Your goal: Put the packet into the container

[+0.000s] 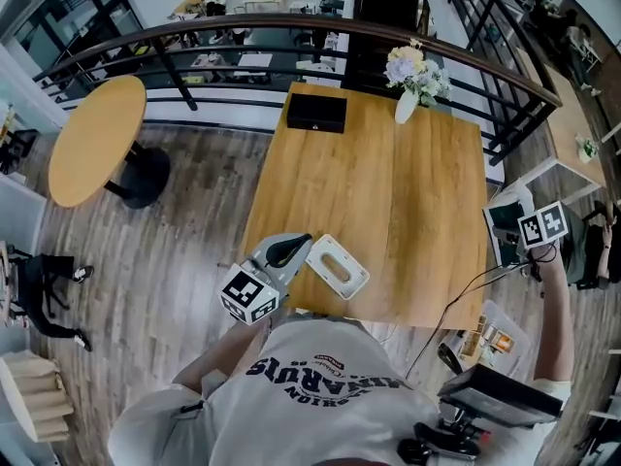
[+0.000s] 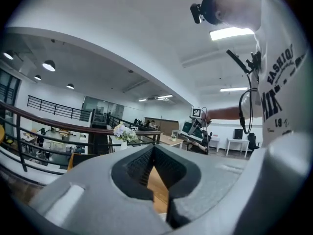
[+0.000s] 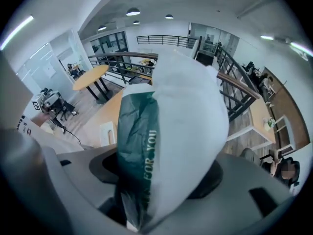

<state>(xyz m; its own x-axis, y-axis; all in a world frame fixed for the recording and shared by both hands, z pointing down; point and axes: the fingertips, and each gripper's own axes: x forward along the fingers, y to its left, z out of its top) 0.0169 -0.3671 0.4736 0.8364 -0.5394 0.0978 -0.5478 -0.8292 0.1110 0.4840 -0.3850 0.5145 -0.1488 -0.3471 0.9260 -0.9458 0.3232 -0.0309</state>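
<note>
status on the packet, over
Right gripper shut on packet, off table's right side. Left gripper shut, empty, beside container. Vase, black box at far end.

This is an open-plan office, on an upper level edged by a curved dark railing (image 1: 291, 27) that looks over rows of desks (image 1: 243, 61) on the floor below. The wood-plank floor (image 1: 165, 260) carries a long wooden worktop (image 1: 388, 192) with a vase of flowers (image 1: 412, 81) and a round side table (image 1: 92, 139). The left gripper view shows white desks (image 2: 237, 142), a swivel chair (image 2: 253, 142) and ceiling light panels (image 2: 232, 32).
</note>
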